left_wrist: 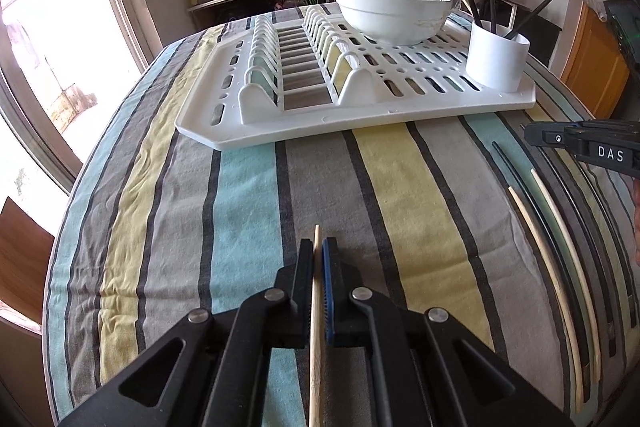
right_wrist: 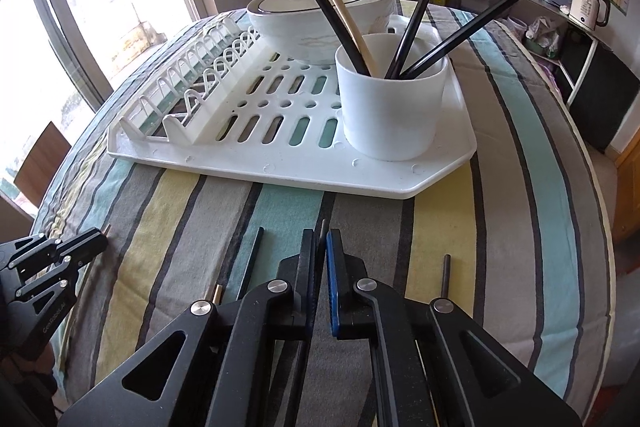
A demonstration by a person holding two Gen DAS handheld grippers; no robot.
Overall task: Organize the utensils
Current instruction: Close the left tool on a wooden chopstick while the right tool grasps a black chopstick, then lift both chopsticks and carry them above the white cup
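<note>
In the left wrist view my left gripper [left_wrist: 318,247] is shut on a pale wooden chopstick [left_wrist: 315,347] that lies along the jaws, low over the striped tablecloth. In the right wrist view my right gripper [right_wrist: 322,247] is shut on a black chopstick [right_wrist: 322,229] whose tip pokes out past the pads. A white utensil cup [right_wrist: 390,107] holding several chopsticks stands on the front right corner of the white drying rack [right_wrist: 280,167]. That cup [left_wrist: 498,55] is far right in the left view. More loose chopsticks [left_wrist: 560,287] lie on the cloth at the right.
Stacked white bowls [left_wrist: 394,11] sit at the back of the rack [left_wrist: 320,123]. The right gripper [left_wrist: 530,133] shows at the left view's right edge, the left gripper [right_wrist: 100,239] at the right view's left edge. Beside the right jaws lie a black chopstick [right_wrist: 252,259] and a dark one [right_wrist: 445,275].
</note>
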